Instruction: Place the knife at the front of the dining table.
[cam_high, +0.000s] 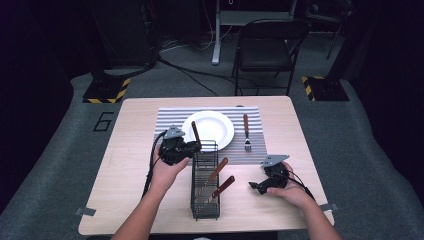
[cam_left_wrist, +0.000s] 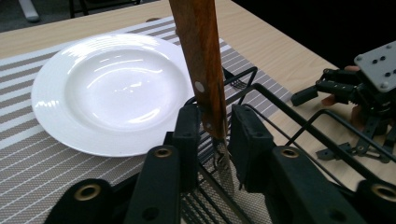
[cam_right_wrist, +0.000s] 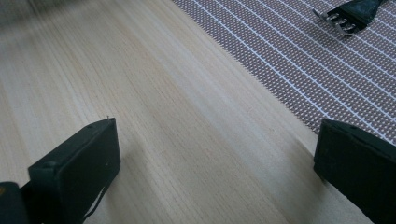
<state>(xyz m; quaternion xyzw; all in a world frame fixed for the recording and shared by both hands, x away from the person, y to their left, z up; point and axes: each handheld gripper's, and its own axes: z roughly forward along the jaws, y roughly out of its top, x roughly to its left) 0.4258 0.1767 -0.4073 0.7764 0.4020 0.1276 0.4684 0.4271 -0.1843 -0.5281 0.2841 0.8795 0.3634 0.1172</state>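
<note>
The left gripper (cam_left_wrist: 212, 140) pinches a wooden-handled piece of cutlery (cam_left_wrist: 201, 60) low on its handle, just above the metal part. It stands upright over the end of the black wire caddy (cam_high: 205, 182), beside the white plate (cam_high: 209, 129). The piece looks light and stiff, and its smooth wood could slip, so a grip low on the handle seems best. The right gripper (cam_high: 257, 186) rests on the table (cam_high: 135, 120) with its jaws wide and empty.
</note>
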